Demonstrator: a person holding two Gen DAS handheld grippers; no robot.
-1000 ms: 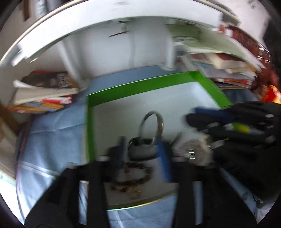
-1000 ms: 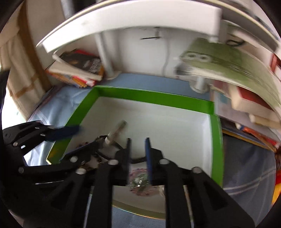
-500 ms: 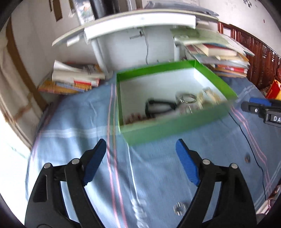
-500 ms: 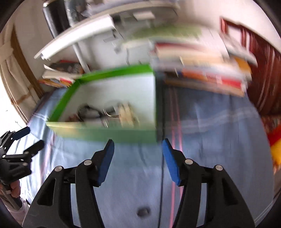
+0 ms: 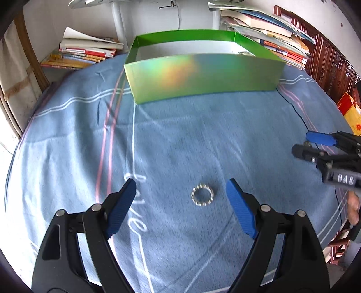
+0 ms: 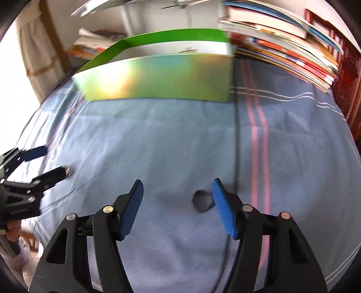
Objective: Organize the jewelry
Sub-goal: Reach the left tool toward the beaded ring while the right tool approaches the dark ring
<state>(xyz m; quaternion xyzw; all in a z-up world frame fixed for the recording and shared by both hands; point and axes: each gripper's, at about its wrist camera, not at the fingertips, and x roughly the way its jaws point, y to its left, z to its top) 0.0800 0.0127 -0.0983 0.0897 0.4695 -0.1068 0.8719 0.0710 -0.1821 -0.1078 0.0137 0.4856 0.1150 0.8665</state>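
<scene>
A green box [image 5: 203, 76] stands at the far side of the blue bedspread; its contents are hidden behind its near wall. It also shows in the right wrist view [image 6: 158, 78]. A small silver ring-shaped bracelet [image 5: 202, 195] lies on the cloth between the open fingers of my left gripper [image 5: 182, 202]. My right gripper [image 6: 177, 198] is open and empty, with a small dark round item [image 6: 202, 204] on the cloth close to its right finger. Each gripper shows at the edge of the other's view.
Stacks of books [image 5: 83, 54] lie left of the box and more books [image 5: 270, 33] to its right. A thin dark cable [image 6: 235, 139] runs across the bedspread. A white shelf post [image 5: 119, 20] stands behind the box.
Both grippers have pulled back out of the green box and opened. They now hover low over the bedspread, the left over the silver bracelet, the right by the dark item.
</scene>
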